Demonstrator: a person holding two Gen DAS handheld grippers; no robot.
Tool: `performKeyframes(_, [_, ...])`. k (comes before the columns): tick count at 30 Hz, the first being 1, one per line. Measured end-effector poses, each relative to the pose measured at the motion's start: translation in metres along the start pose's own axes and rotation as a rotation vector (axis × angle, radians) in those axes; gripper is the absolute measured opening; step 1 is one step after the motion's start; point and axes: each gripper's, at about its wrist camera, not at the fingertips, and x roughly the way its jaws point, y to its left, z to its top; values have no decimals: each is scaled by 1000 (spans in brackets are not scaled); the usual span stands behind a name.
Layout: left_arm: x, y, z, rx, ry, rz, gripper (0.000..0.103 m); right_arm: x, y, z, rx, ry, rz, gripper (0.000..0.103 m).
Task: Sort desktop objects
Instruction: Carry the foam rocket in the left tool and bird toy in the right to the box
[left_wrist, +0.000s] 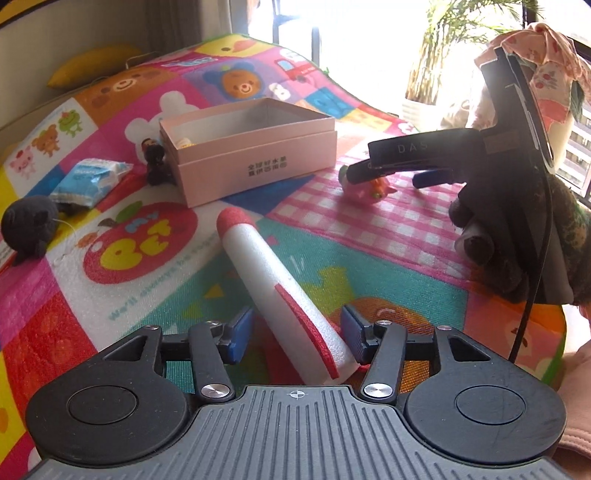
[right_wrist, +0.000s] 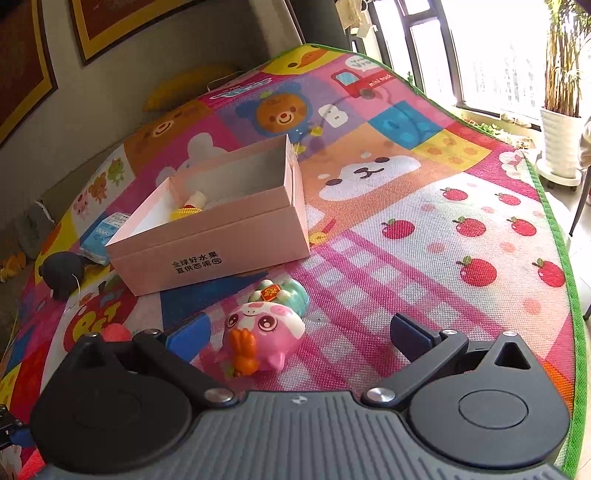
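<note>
Straddling the foam rocket (left_wrist: 280, 291), my left tool (left_wrist: 295, 332) has its blue pads spread to either side of the white body near the red fin. The right pad looks to be at the foam and the left one stands clear, so I judge this a grasp not yet closed. The rocket lies flat on the play mat (left_wrist: 388, 229), its red nose pointing toward the pink box (left_wrist: 255, 155), which I take to be the collecting bin.

My right tool (right_wrist: 299, 336) is spread wide. The pink animal toy (right_wrist: 262, 339) lies between its pads, just beside the left one and well apart from the right, and neither presses on it. A green toy (right_wrist: 291, 293) lies touching it on the far side. Both sit near the box's printed front wall, a short carry if they are to go in.

The left wrist view alone shows the rocket whole, a small dark figurine (left_wrist: 157, 162) against the box's corner, and a gloved hand (left_wrist: 491, 236) carrying the right tool. The right wrist view alone looks into the box, where a yellow and cream item (right_wrist: 190, 206) already lies. Both views show the blue packet (left_wrist: 90, 179) and a dark plush toy (left_wrist: 29, 225) left of the box, still unsorted.
</note>
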Motion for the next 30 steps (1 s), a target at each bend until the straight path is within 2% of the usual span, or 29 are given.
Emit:
performKeyframes(3, [-1, 3, -1, 33, 7, 19, 74, 1, 0, 0, 1, 6, -3, 103])
performKeyframes(5, [-4, 9, -2, 56, 9, 65, 81, 2, 0, 1, 1, 14, -6, 103])
performKeyframes(9, [-3, 33, -1, 73, 27, 259, 89, 3, 0, 1, 5, 18, -6, 103])
performKeyframes(11, [-4, 50, 1, 39, 23, 355, 94, 3, -1, 1, 7, 19, -6, 103])
performKeyframes(13, [-7, 65, 2, -21, 18, 403, 94, 3, 0, 1, 7, 20, -6, 103])
performKeyframes(16, [-14, 82, 0, -134, 18, 392, 95, 3, 0, 1, 7, 20, -6, 103])
performKeyframes(21, [-16, 83, -12, -294, 30, 323, 96, 3, 0, 1, 6, 20, -6, 103])
performKeyframes(23, [-13, 81, -14, -346, 18, 273, 97, 3, 0, 1, 4, 21, -7, 103])
performKeyframes(27, [0, 73, -3, -333, -13, 215, 97, 4, 2, 0, -12, 30, -17, 103])
performKeyframes(30, [8, 61, 8, -284, -31, 122, 97, 6, 3, 0, -25, 37, -24, 103])
